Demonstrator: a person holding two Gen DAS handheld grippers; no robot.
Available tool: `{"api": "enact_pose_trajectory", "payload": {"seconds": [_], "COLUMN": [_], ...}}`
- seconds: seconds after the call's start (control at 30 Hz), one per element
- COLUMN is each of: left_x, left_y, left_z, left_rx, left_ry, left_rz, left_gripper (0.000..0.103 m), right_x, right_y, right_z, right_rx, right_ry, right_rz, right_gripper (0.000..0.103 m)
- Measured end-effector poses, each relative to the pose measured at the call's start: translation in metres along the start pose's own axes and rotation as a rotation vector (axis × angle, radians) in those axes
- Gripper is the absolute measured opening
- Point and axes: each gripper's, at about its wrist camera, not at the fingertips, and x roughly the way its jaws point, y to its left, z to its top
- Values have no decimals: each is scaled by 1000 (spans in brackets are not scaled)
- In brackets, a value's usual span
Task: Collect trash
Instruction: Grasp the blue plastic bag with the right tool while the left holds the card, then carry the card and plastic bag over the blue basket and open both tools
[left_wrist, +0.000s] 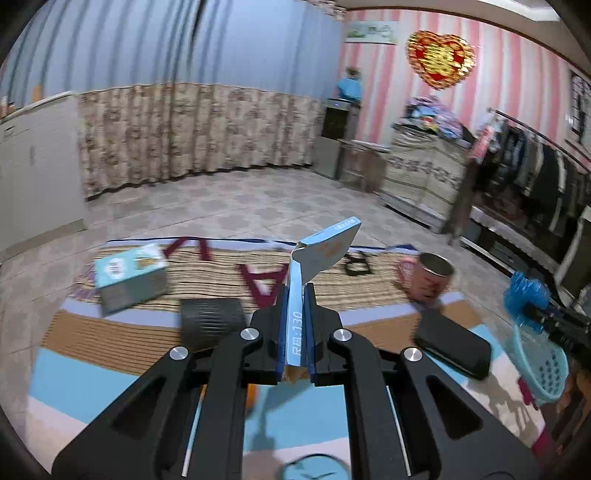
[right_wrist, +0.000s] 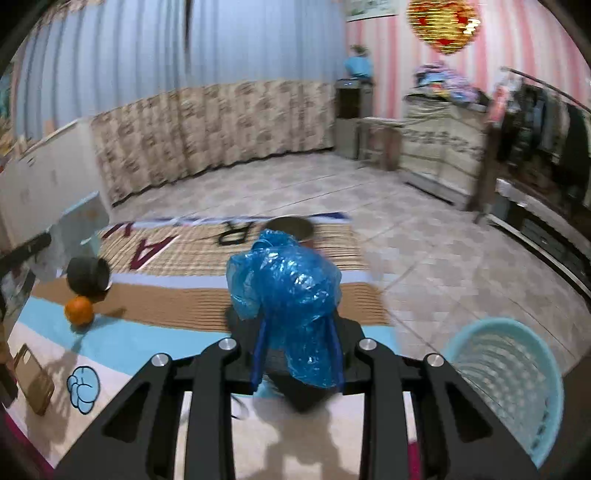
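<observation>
The left claw (left_wrist: 294, 306) is clamped on one flattened light-blue cardboard box (left_wrist: 325, 251). The box is thin and creased, stands up between the jaws, and has the print "130" on its narrow edge. The right claw (right_wrist: 298, 354) is closed on one crumpled blue plastic bag (right_wrist: 286, 291), shiny and wrinkled, which bulges above the jaws.

On the striped play mat (left_wrist: 110, 369) on the floor, I count, going from near to far: one orange fruit (right_wrist: 78, 311), one black flat case (left_wrist: 452, 341), one dark ribbed cylinder (left_wrist: 212, 321) lying on its side, one pink metal can (left_wrist: 430, 275) with an open top, and one whole light-blue carton (left_wrist: 129, 278), tilted. One brown flat card (right_wrist: 33, 384) lies at the near left in the right wrist view.

One light-blue plastic basket with holes (right_wrist: 508, 387) stands on the mat's near right corner, just beside the right claw.

Farther away there are one patterned curtain (left_wrist: 192, 133) and one red-and-gold heart ornament (left_wrist: 439, 59) on the striped wall.
</observation>
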Motion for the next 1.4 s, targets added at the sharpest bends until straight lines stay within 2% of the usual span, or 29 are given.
{"api": "enact_pose_trajectory", "payload": {"seconds": [0.37,0.7,0.9,1.1,1.3,1.4], "left_x": [11,30,35,38,45,49], "left_y": [-110,-214,-275,-327,-368,-381], "left_z": [-15,-36,-52,-64,-81,-89], "left_rx": [146,205,223,244,297,319], "left_ry": [51,108,137,171,199,203], "left_rz": [-155,-316,-430,-514,-547,-536], "left_gripper": [7,7,7,7,7,7], "right_x": [-26,-16,-19,-29,-35,-37], "right_y": [-110,-181,-201,-220,-237,-245], "right_z": [-16,-42,-52,-60,-75,-79], "right_rx": [137,202,242,292,358,375], "right_ry": [-37,26,38,27,31,26], "right_rz": [-214,-346,-383,-385,-405,-406], "right_gripper": [28,28,28,28,28,28]}}
